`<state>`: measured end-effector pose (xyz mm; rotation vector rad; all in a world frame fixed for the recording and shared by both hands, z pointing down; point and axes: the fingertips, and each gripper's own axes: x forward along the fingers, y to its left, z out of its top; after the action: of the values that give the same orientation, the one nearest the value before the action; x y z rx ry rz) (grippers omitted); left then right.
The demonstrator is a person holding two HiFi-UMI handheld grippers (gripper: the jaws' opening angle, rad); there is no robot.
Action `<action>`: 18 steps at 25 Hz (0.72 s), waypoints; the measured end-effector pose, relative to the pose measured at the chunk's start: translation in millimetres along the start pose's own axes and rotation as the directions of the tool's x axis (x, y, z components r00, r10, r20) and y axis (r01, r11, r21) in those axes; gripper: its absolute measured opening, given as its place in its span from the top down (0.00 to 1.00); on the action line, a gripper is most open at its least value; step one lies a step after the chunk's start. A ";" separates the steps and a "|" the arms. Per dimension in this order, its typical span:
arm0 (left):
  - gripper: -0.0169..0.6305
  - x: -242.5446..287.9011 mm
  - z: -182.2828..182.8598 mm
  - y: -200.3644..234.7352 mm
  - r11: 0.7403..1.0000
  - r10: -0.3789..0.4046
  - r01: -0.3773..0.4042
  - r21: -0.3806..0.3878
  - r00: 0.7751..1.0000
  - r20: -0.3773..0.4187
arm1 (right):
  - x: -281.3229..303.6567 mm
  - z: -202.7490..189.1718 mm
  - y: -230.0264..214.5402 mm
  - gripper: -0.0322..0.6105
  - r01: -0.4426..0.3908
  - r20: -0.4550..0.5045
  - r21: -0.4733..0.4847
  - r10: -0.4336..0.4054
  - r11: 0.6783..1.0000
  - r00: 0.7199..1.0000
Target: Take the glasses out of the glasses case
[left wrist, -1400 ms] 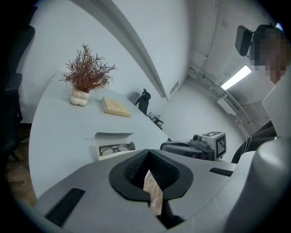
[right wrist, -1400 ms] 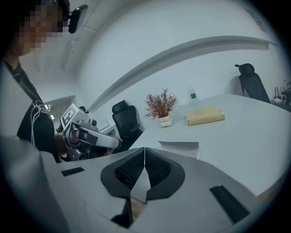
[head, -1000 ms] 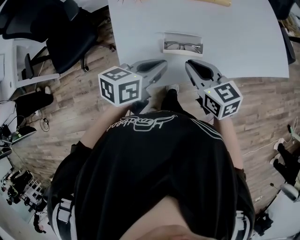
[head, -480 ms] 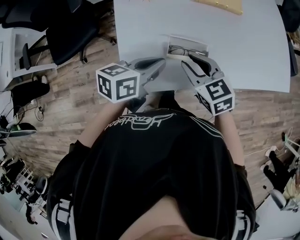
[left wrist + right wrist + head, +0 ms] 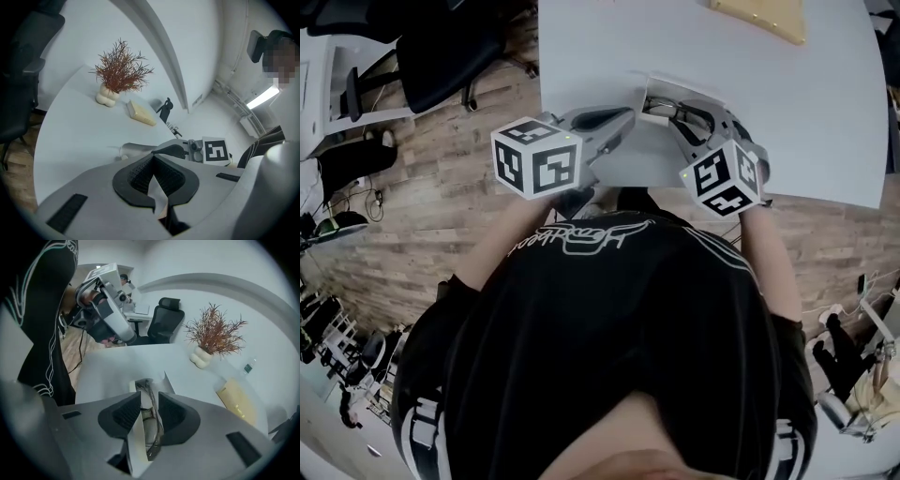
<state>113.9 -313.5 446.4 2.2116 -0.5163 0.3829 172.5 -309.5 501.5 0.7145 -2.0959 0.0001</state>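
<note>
Wood-plank flooring [image 5: 459, 216] fills the left and lower right of the head view, and a white tabletop [image 5: 806, 112] takes up the upper middle and upper right. At the bottom centre of that view a person in a black shirt [image 5: 619, 337] faces the near edge of the tabletop. A black office chair [image 5: 441, 56] stands on the floor at the upper left.

Left tongs [image 5: 153, 158] hang over the near edge of the tabletop, left of centre in the head view. Their dark pads meet at the tips with nothing gripped, and their marker cube [image 5: 537, 157] is over the floor. Right tongs [image 5: 149, 394] reach further onto the tabletop, their marker cube [image 5: 727, 178] just right of centre. Their pads stand a little apart, straddling one long wall of the glasses case and the glasses behind it; whether they press on either I cannot tell.

A plant with reddish-brown twigs [image 5: 121, 70] in a cream vase [image 5: 107, 96] shows at the upper centre of the left gripper view, and a pale yellow block [image 5: 140, 113] lies on the tabletop to its lower right.

The white glasses case [image 5: 136, 446] lies open on the tabletop, just above centre in the head view, at the right tongs' tips. The dark-framed glasses [image 5: 153, 427] are inside it, folded, just beside the wall that the tongs straddle
</note>
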 end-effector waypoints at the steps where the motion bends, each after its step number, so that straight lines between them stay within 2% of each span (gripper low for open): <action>1: 0.96 0.8 -0.2 2.5 1.000 0.003 -0.003 -0.002 1.000 -0.001 | 4.4 -2.2 -0.1 0.80 -0.008 -0.012 -0.015 0.008 1.000 1.000; 10: 0.96 -4.0 1.4 10.3 0.999 0.023 -0.023 -0.028 1.000 0.007 | 19.4 -12.9 -5.6 0.80 -0.062 -0.100 -0.103 0.052 0.993 0.994; 18: 0.96 -5.9 8.6 19.8 0.997 0.054 -0.052 -0.050 0.998 0.043 | 31.2 -15.0 -7.6 0.81 -0.111 -0.137 -0.148 0.091 0.983 0.986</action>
<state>100.1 -330.3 451.4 2.1665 -0.6031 0.3464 174.1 -327.2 532.2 0.5005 -1.9814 -0.0579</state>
